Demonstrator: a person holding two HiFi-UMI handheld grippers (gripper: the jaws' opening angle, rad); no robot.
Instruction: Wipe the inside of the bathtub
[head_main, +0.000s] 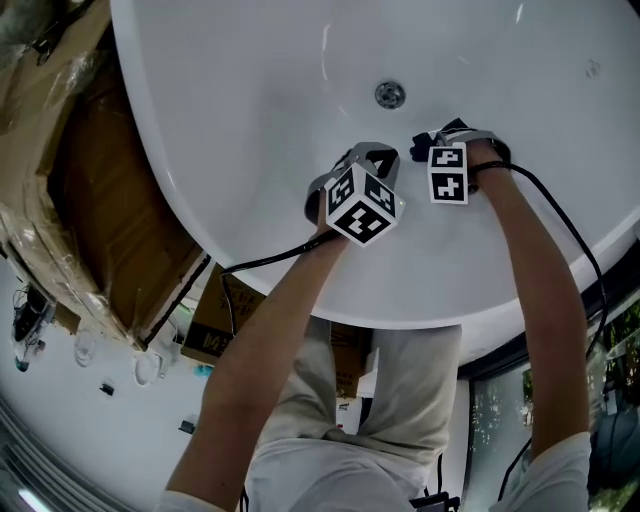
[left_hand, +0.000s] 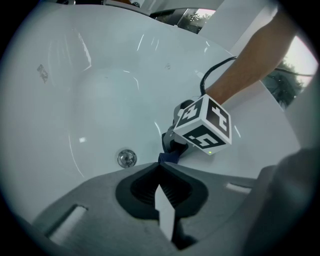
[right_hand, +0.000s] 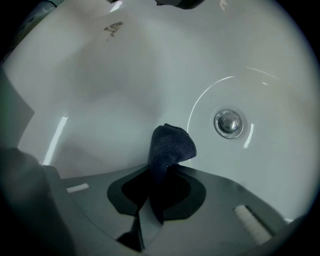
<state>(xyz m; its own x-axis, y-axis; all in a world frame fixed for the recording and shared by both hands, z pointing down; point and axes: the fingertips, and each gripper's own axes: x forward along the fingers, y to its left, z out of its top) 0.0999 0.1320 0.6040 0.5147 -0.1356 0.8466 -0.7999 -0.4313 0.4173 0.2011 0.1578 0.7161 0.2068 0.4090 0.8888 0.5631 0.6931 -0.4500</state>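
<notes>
Two bare forearms (head_main: 300, 300) reach from the bottom of the head view up into the white bathtub (head_main: 250, 120), each hand carrying a gripper topped by a black-and-white marker cube. Both grippers sit side by side near the middle of the frame, low on the tub's near wall, just below the round metal drain (head_main: 390, 95).

At the right gripper (right_hand: 162, 172), the jaws are clenched on a dark blue cloth (right_hand: 170, 145). It is a soft, napped fabric that rises from between the jaws in a folded hump and curls over to the right. It stands against the tub's floor, left of the drain in the right gripper view.

At the left gripper (left_hand: 160, 169), the jaws are closed together with nothing between them, pointing toward the right gripper, which is just beside it.

Inside, the tub is smooth and glossy, with curved streaks of reflected light and a small grey mark high on its far wall. Black cables (head_main: 270, 262) trail from the grippers over the rim. Brown cardboard (head_main: 90, 200) stands outside the tub at the left of the head view.
</notes>
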